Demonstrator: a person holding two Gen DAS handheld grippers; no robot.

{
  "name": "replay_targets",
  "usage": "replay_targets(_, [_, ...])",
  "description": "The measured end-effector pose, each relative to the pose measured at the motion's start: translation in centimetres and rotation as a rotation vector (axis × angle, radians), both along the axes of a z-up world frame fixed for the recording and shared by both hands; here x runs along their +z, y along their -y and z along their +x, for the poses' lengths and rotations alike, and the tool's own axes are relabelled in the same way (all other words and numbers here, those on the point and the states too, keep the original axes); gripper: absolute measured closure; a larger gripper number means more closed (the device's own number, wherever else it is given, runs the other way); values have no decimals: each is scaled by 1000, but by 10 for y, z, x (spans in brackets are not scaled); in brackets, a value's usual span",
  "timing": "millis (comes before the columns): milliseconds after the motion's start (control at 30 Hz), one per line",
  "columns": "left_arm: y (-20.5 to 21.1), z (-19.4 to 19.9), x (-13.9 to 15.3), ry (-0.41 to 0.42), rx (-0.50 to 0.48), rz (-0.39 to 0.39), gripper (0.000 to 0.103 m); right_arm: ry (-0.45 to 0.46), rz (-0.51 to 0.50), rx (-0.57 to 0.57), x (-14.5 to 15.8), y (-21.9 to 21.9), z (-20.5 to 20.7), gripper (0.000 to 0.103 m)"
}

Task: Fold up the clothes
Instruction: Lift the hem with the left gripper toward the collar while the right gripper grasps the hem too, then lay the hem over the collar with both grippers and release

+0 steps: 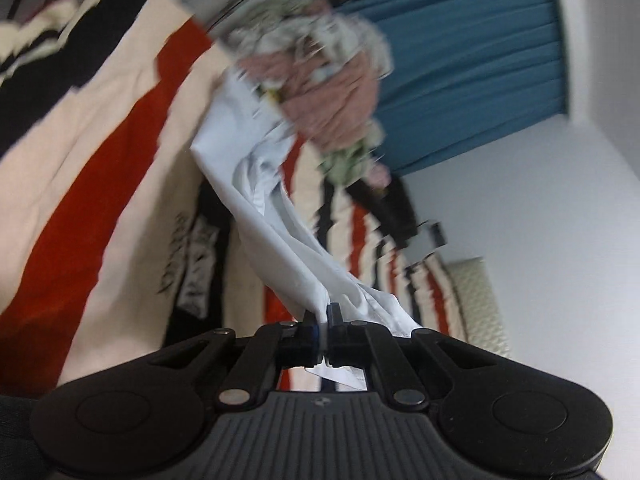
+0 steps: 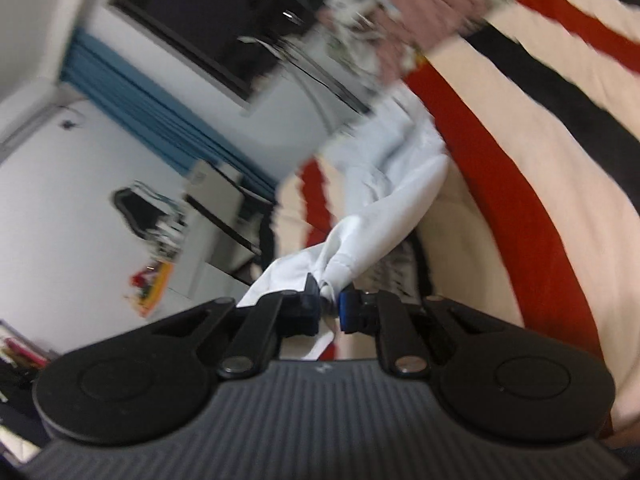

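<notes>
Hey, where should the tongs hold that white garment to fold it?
Keep the two ends: the left tongs and right tongs each pinch a bunched end of the white garment, coming from opposite sides. It stretches as a twisted band over the striped blanket.

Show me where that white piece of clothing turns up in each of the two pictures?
Left wrist view: the white garment runs from centre down into the shut left tongs.
Right wrist view: the white garment hangs right of centre, pinched in the right tongs.
Shared landmark: the striped blanket.
</notes>
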State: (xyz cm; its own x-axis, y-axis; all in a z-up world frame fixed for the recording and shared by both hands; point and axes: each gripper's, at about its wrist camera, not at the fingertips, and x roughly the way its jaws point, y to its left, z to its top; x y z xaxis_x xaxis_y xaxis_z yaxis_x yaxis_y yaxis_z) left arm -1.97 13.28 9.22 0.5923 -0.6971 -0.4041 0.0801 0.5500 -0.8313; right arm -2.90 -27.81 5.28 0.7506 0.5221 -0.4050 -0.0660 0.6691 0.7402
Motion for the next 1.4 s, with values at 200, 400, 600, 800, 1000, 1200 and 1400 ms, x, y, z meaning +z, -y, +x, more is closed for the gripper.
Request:
replay_targets(200, [-9,-70,2,-45,-49,19,99,28,-16,38,-1,-3,-42,91])
replay_targets(400, [-21,-103,-57,-232,-45,12,101,-140,45,15,-69,2,-86,91])
replay_targets(600, [-20,-45,-78,-273,-49,22,101,-147,102,-21,-80,9,-68,91])
replay_targets(800, [-5,39,-51,-180,26,90,101,-108,49,-78,-59,10,19,90])
replay_targets(1000, [18,133,-38,-69,108,260,101,-90,-75,-109,-67,-5,132,90])
replay_targets(1200, [44,219,-70,15,125,465,101,-79,-247,-77,-107,-23,228,90])
replay_targets(1400, [67,283,-139,24,115,578,101,-61,-402,-27,-155,-34,282,90])
